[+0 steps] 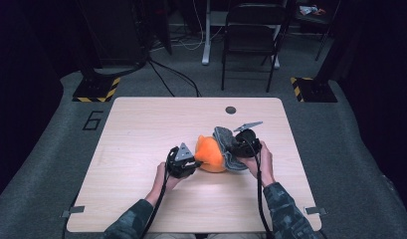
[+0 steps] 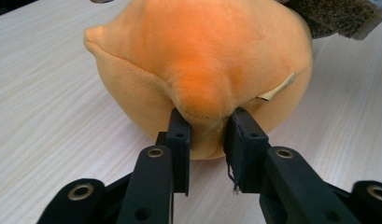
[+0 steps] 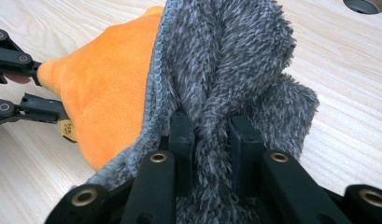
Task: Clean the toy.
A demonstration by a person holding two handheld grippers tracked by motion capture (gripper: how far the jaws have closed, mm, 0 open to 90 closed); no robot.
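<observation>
Orange plush toy lies on the wooden worktop, partly inside a grey fuzzy cover. Left hand-held gripper pinches a fold of the orange plush between narrow jaws; right hand-held gripper clamps the grey cover's fabric.

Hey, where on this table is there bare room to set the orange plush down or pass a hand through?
The table is bare on its whole left side and along the far edge up to the small round cap. The near strip between the forearms is free too. It is crowded right of centre: the left gripper pinches the orange plush, and the right gripper clamps the grey fleece.
</observation>
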